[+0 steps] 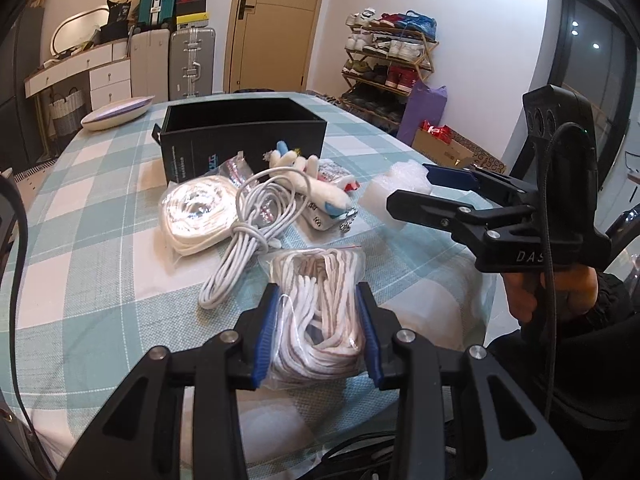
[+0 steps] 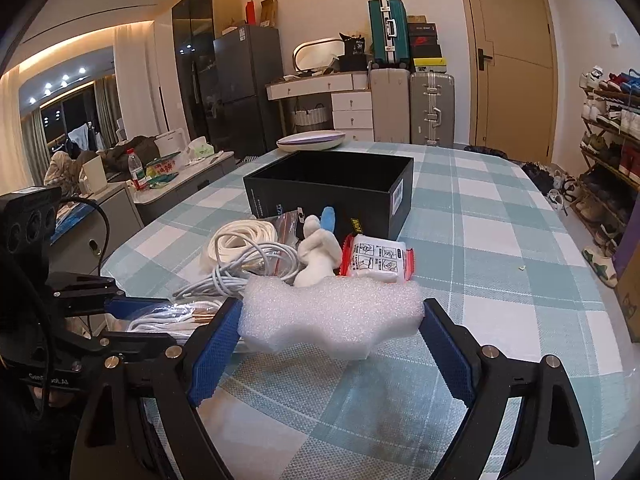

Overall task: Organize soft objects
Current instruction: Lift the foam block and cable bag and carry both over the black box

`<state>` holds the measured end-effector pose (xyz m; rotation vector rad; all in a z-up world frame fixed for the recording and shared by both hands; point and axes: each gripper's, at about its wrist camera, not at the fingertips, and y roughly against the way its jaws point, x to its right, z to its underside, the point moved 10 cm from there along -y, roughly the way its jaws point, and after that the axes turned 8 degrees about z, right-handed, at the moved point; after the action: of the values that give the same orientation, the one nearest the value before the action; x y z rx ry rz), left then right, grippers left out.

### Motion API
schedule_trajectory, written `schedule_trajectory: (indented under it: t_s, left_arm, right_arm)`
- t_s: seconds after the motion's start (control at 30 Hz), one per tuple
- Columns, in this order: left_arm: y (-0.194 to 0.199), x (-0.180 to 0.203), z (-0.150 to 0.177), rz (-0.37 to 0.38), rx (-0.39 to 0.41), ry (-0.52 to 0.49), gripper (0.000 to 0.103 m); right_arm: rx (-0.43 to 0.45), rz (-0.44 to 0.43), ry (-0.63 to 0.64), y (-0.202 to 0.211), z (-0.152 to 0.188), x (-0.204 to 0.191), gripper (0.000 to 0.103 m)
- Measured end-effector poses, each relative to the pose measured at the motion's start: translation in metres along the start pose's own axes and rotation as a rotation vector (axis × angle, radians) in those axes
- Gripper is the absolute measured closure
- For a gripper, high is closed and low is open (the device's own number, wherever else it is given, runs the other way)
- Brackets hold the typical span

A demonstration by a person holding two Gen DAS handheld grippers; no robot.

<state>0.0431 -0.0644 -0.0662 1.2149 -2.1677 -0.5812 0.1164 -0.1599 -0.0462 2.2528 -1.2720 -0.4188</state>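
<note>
My left gripper [image 1: 317, 288] is shut on a clear bag of white cord [image 1: 316, 320], its blue pads pressing both sides just above the checked tablecloth [image 1: 100, 200]. A white foam block [image 2: 332, 316] is held off the table, with my right gripper [image 2: 332, 304] shut on its two ends. In the left wrist view the right gripper [image 1: 408, 184] hangs at the right with the foam block [image 1: 396, 188] in it. Behind lie a white plush toy [image 2: 316, 256], a white cable bundle [image 1: 244, 240], a bagged coil of white rope [image 1: 200, 212] and a red-and-white packet [image 2: 376, 260].
An open black box [image 2: 332, 184] stands upright behind the pile, mid-table. A shallow plate [image 2: 310, 140] sits at the table's far edge. The table's right edge drops to a floor with a shoe rack [image 1: 388, 64] and a cardboard box [image 1: 444, 148].
</note>
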Motion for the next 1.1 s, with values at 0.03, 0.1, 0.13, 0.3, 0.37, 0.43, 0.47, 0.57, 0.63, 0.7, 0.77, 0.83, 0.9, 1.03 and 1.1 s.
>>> schedule_trajectory:
  t_s: [0.03, 0.1, 0.13, 0.3, 0.37, 0.43, 0.47, 0.57, 0.63, 0.7, 0.77, 0.83, 0.9, 1.03, 1.1]
  left_arm:
    - [0.001, 0.002, -0.002, 0.004, 0.003, -0.001, 0.067]
    - [0.004, 0.004, -0.005, 0.008, 0.013, -0.008, 0.067]
    - [0.006, 0.006, -0.007, 0.01, 0.016, -0.011, 0.067]
    - [0.012, 0.012, -0.013, 0.021, 0.036, -0.02, 0.067]
    - [0.014, 0.014, -0.015, 0.024, 0.042, -0.021, 0.067]
    - [0.018, 0.017, -0.018, 0.029, 0.051, -0.023, 0.067]
    - [0.02, 0.018, -0.02, 0.03, 0.056, -0.025, 0.067]
    - [0.025, 0.022, -0.026, 0.028, 0.073, -0.033, 0.067]
    - [0.028, 0.022, -0.029, 0.02, 0.084, -0.036, 0.067]
    - [0.031, 0.022, -0.033, 0.019, 0.096, -0.034, 0.067]
    - [0.037, 0.021, -0.038, 0.023, 0.111, -0.03, 0.067]
    - [0.041, 0.021, -0.041, 0.049, 0.118, -0.014, 0.067]
    - [0.046, 0.02, -0.044, 0.034, 0.13, -0.022, 0.067]
    - [0.052, 0.015, -0.05, 0.025, 0.15, -0.018, 0.067]
    - [0.055, 0.011, -0.054, 0.006, 0.165, -0.024, 0.067]
  right_arm:
    - [0.008, -0.003, -0.001, 0.002, -0.002, 0.0, 0.014]
    - [0.019, -0.008, -0.004, 0.007, -0.004, -0.001, 0.013]
    - [0.027, -0.015, -0.009, 0.01, -0.006, 0.0, 0.013]
    - [0.056, -0.022, -0.023, 0.019, -0.013, 0.001, 0.013]
    - [0.065, -0.021, -0.025, 0.022, -0.015, 0.002, 0.013]
    - [0.076, -0.025, -0.031, 0.025, -0.017, 0.002, 0.013]
    - [0.081, -0.026, -0.033, 0.027, -0.019, 0.003, 0.013]
    - [0.096, -0.028, -0.033, 0.033, -0.022, 0.002, 0.013]
    - [0.107, -0.026, -0.031, 0.035, -0.026, 0.002, 0.013]
    - [0.114, -0.026, -0.03, 0.038, -0.028, 0.002, 0.013]
    - [0.125, -0.026, -0.029, 0.041, -0.031, 0.002, 0.013]
    - [0.127, -0.029, -0.032, 0.044, -0.032, 0.002, 0.013]
    - [0.129, -0.028, -0.033, 0.045, -0.033, 0.003, 0.013]
    - [0.138, -0.015, -0.035, 0.047, -0.035, 0.005, 0.013]
    - [0.138, -0.012, -0.036, 0.047, -0.036, 0.007, 0.013]
